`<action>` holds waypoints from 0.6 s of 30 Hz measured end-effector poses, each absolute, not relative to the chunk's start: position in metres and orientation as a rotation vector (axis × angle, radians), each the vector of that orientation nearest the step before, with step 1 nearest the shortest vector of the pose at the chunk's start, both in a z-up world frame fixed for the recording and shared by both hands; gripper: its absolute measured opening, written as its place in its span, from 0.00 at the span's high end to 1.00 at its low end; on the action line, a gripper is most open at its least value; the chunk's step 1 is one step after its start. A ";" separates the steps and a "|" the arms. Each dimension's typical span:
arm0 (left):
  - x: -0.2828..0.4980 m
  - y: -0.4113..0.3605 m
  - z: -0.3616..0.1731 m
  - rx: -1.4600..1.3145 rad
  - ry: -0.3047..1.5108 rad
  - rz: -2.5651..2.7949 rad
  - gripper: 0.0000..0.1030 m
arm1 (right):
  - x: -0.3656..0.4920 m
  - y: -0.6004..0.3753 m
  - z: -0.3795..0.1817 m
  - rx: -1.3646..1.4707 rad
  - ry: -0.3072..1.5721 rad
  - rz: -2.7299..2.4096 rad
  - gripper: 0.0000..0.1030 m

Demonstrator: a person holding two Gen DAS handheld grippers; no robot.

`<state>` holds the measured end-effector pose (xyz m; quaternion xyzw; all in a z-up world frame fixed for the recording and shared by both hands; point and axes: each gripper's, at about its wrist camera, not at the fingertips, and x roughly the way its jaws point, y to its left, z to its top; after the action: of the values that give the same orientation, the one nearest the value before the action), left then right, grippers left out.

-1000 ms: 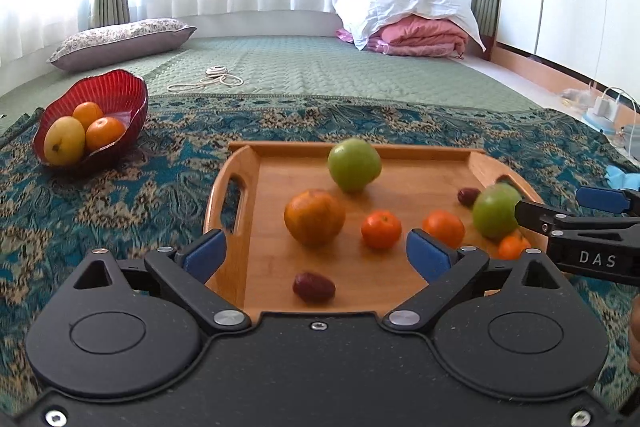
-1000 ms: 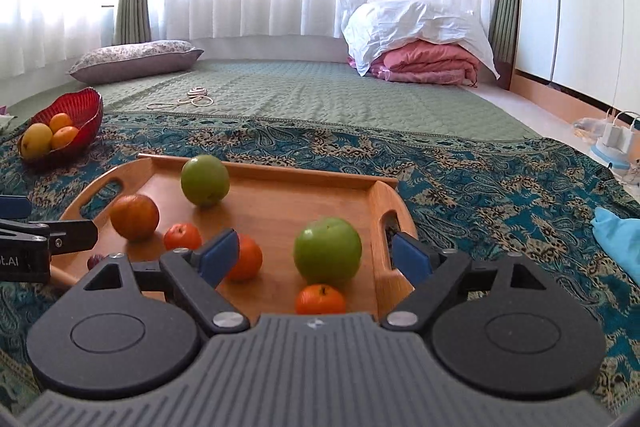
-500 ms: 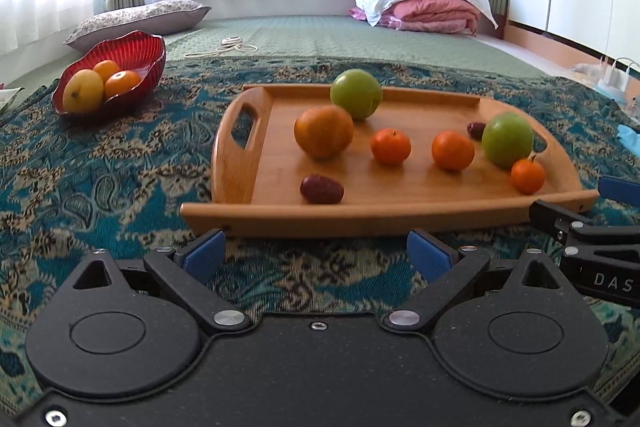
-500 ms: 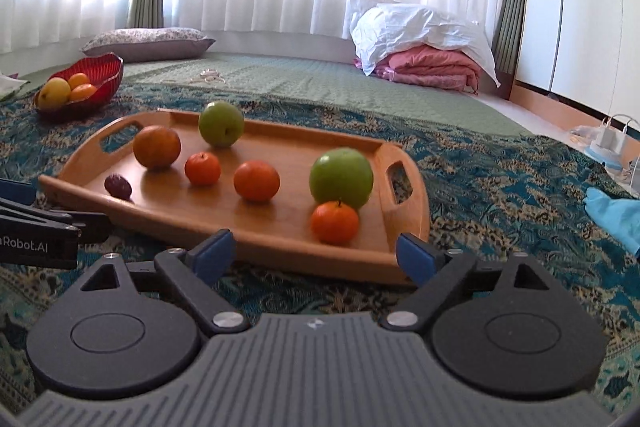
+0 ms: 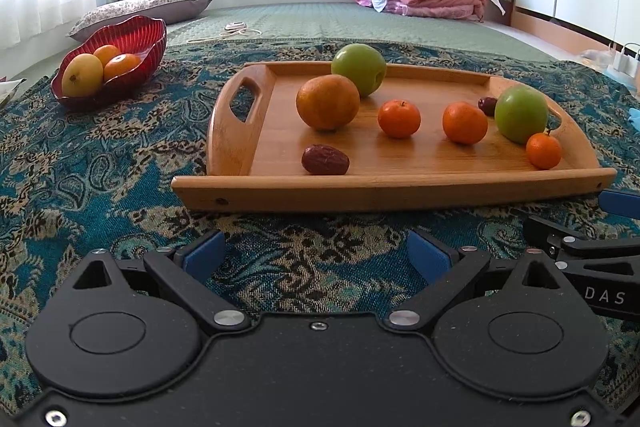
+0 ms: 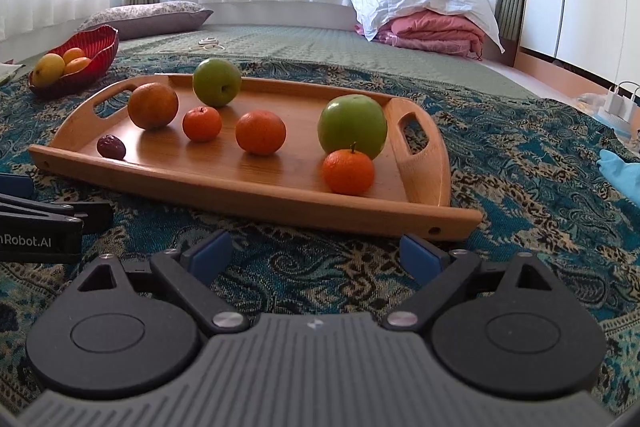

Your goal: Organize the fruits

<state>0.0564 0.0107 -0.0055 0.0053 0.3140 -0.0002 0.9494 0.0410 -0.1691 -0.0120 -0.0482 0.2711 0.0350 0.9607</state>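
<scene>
Holding both claws low over the cloth, short of the tray's near rim, you carry nothing: left claw wide, right claw wide too.

Left to right ahead of the left claw: bowl far left with a yellow fruit and two oranges; then on the tray a date nearest, big orange behind it, apple at the back, two mandarins in the middle, second apple and a stemmed mandarin far right, straight ahead of the right claw.

Which stage this is can't be told: sorted tray, or fruit waiting to go.

If you pick, clear the rim first, come down from above, and close across the widest part; round fruit rolls. The stemmed mandarin sits just beside the apple, so a finger may nudge it. The right handle crowds that side.
</scene>
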 end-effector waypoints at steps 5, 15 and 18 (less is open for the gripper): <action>0.058 0.008 -0.008 0.023 0.647 0.000 0.03 | 0.042 -0.169 -0.016 -0.104 0.556 0.076 0.00; 0.060 0.011 -0.011 0.008 0.659 0.005 0.00 | 0.042 -0.165 -0.019 -0.119 0.561 0.066 0.00; 0.061 0.012 -0.012 0.003 0.661 0.004 0.00 | 0.042 -0.164 -0.019 -0.124 0.564 0.065 0.00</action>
<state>0.0609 0.0118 -0.0118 0.0015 0.3247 0.0021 0.9458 0.0424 -0.1643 -0.0191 -0.0609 0.2781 0.0321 0.9581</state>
